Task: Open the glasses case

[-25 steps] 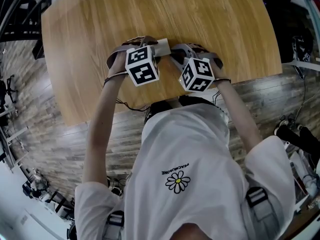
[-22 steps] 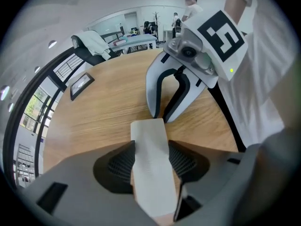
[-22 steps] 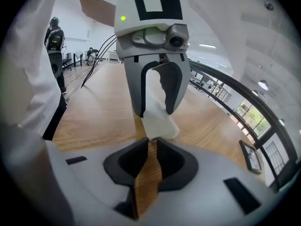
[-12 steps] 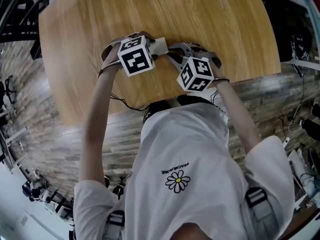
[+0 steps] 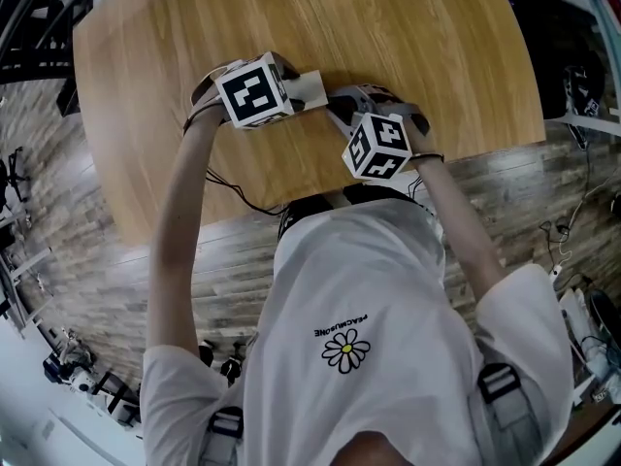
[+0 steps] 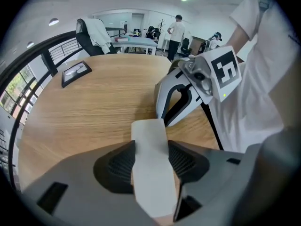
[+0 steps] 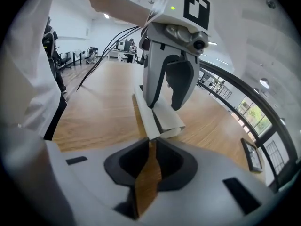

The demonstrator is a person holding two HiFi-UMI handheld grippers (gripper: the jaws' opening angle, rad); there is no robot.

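Lying on the wooden table [image 5: 408,27], close to the edge where the person stands: 1 pale grey glasses case [image 6: 149,168], long and slim, between the 2 grippers. Left gripper [image 6: 150,145]: steeply tilted down over the case, grasping it across its width, with both ribbed pads [image 6: 117,166] pressed against its 2 long sides. Right gripper [image 7: 150,142]: just beside the left one and facing it, angled down, jaws drawn together at their tips, apparently pinching the thin edge of the case's near end.
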